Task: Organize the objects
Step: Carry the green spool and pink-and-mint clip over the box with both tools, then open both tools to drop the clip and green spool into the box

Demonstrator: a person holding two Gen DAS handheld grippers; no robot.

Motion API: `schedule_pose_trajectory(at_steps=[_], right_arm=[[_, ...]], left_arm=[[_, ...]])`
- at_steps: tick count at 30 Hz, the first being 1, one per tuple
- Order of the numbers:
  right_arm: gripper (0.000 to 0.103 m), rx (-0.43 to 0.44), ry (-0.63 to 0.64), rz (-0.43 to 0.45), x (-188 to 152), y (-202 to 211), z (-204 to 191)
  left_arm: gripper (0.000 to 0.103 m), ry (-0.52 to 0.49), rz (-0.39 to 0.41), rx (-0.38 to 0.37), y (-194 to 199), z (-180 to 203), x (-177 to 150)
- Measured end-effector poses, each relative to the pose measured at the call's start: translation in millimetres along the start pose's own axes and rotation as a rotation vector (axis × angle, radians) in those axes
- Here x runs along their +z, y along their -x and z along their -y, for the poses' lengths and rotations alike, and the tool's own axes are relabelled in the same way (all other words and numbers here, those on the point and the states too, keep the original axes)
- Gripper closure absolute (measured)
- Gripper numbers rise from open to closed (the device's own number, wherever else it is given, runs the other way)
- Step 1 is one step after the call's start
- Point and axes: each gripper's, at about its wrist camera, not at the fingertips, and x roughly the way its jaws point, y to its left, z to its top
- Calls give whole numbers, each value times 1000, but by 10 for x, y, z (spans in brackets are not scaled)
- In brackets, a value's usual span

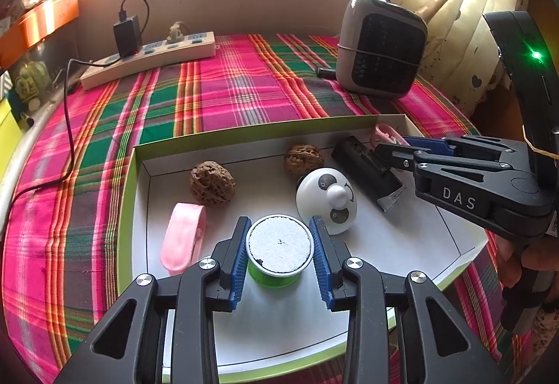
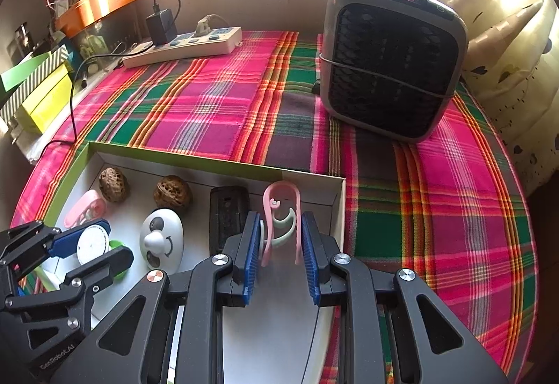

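Nearly sorted, by the look of it: walnuts (image 1: pixel 212 187), panda toy (image 1: pixel 326 200), black device (image 1: pixel 367 171) and pink clip (image 1: pixel 182 241) already in the green-edged box (image 1: pixel 244 134). Left hand-held gripper (image 1: pixel 279 256) narrowly brackets green spool (image 1: pixel 278 251); right hand-held gripper (image 2: pixel 281 253) clasps pink hook (image 2: pixel 281 209), both over the box. Beyond: plaid-clothed surface (image 2: pixel 209 97), heater (image 2: pixel 393 59), power strip (image 2: pixel 183 47), curtained window.

So there's a shallow white box with green walls (image 1: pixel 195 139). Inside: two wrinkly brown walnuts (image 1: pixel 212 183) (image 1: pixel 303 160) near the back wall, a pink clip (image 1: pixel 182 235) lying flat at left, a white panda-face dome (image 1: pixel 326 200) tilted mid-box, a black rectangular gadget (image 1: pixel 367 171), a green-sided white-topped tub (image 1: pixel 279 249) upright, plus a pink hook-shaped clip (image 2: pixel 282 220) standing in the right corner.
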Motion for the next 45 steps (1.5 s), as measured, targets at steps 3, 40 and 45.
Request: schedule_pose_trajectory(at_steps=[3, 40, 45], right_arm=[[78, -3, 2, 0, 1, -4, 1], [63, -17, 10, 24, -30, 134, -59], [63, -21, 8, 33, -46, 184, -64]], left_arm=[[71, -10, 1, 0, -10, 7, 6], [71, -8, 0, 9, 36, 21, -43], [71, -8, 6, 7, 74, 27, -54]])
